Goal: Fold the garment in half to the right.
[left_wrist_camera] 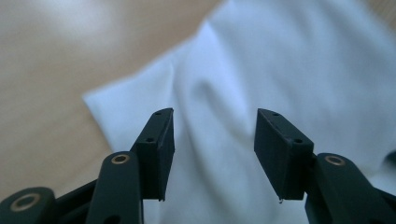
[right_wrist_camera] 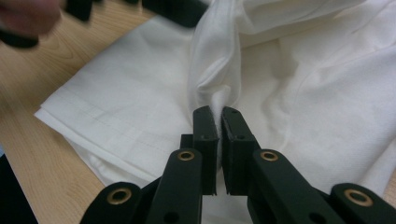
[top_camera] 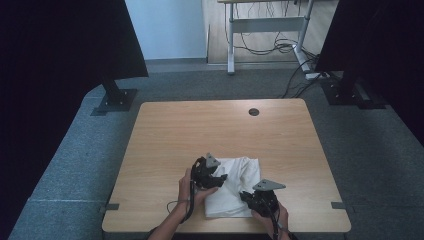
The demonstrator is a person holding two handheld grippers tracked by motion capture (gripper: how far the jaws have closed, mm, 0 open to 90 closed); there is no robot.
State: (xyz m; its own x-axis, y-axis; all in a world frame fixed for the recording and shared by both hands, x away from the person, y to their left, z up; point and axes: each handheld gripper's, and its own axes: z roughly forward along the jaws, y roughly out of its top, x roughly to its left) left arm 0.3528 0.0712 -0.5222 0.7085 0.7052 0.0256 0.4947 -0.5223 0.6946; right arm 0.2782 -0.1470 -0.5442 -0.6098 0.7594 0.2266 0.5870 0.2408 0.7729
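A white cloth lies folded near the front edge of the wooden table. My left gripper is at the cloth's left side. In the left gripper view it stands open just above the white cloth, with nothing pinched between its pads. My right gripper is at the cloth's front right part. In the right gripper view it is shut on a raised fold of the cloth, which rises from between the pads. The left gripper shows blurred at the top of that view.
A round cable hole sits near the table's far edge. Black stands and dark panels flank the table on the carpet. A desk frame with loose cables stands behind.
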